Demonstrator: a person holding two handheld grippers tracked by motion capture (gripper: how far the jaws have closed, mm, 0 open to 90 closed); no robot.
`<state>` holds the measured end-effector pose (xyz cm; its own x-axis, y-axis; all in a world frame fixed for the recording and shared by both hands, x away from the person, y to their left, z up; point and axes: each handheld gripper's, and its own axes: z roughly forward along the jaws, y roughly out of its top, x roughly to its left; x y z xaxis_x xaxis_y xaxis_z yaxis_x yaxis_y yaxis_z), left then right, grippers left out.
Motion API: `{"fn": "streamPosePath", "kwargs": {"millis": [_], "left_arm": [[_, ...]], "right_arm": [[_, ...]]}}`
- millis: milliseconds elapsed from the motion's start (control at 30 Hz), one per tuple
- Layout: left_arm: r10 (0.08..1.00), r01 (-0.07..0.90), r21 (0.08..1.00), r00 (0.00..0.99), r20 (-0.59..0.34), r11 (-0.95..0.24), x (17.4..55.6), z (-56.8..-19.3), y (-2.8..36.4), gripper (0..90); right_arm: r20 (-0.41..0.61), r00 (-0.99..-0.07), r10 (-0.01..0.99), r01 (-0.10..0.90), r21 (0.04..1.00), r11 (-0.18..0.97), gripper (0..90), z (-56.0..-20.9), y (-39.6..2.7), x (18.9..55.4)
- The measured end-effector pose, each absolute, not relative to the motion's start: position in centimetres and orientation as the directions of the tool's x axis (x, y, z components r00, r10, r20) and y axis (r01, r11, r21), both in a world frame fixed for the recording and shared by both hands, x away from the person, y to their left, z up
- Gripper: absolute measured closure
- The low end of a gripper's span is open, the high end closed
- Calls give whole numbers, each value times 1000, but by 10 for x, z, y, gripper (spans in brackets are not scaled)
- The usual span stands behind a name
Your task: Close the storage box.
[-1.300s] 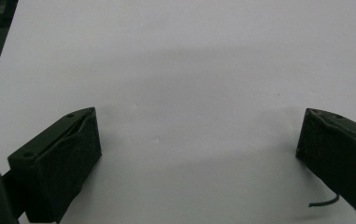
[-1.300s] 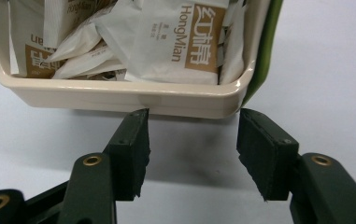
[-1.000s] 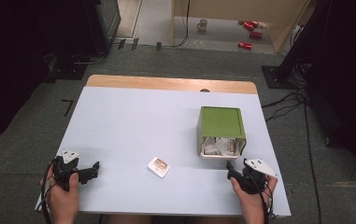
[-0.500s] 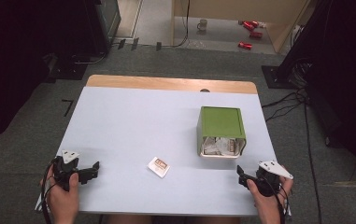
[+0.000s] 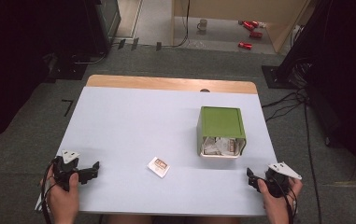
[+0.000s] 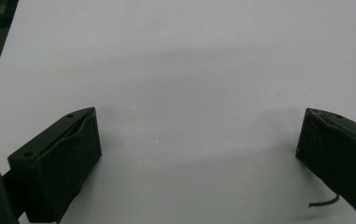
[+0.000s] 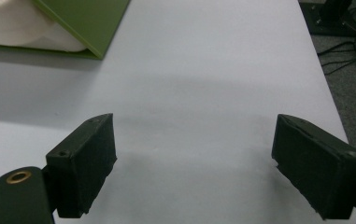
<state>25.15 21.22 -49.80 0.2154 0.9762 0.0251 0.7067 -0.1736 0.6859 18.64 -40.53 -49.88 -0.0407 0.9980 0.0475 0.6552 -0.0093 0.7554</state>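
A green box (image 5: 220, 122) lies on its side at the table's right, its open end facing the near edge, with white packets (image 5: 220, 146) inside. One small white and orange packet (image 5: 159, 166) lies flat on the table's middle front. My right gripper (image 5: 252, 179) rests at the near right corner, just in front and to the right of the box. Its jaws have just been opening and stand open with nothing between them (image 7: 194, 133). The box's green corner (image 7: 91, 18) shows at the upper left of the right gripper view. My left gripper (image 5: 93, 171) sits open at the near left, over bare table (image 6: 199, 126).
The pale blue table (image 5: 143, 121) has a wooden strip (image 5: 166, 84) along its far edge. Cables (image 5: 288, 105) trail on the grey floor to the right. A mug (image 5: 202, 24) and red cans (image 5: 250, 35) lie on the floor far behind.
My right hand has moved right and toward the near edge, away from the box's open end, and its jaws have spread wider. The left hand has stayed put.
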Motion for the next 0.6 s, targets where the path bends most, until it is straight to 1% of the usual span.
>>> {"fn": "streamPosePath", "kwargs": {"millis": [133,233,267,300,600], "left_arm": [[976,707,686,215,25,-174,251,-498,212,0],[976,707,686,215,25,-173,251,-498,212,0],[976,707,686,215,25,-173,251,-498,212,0],[976,707,686,215,25,-173,251,-498,212,0],[976,706,686,215,25,-173,251,-498,212,0]], "right_arm": [[51,-46,998,669,743,-7,140,-502,-406,188],[41,-55,998,676,737,7,119,-503,-405,189],[21,-75,997,687,726,37,74,-504,-401,190],[8,-80,997,687,725,49,73,-504,-401,190],[12,-76,997,681,731,43,71,-505,-401,189]]}}
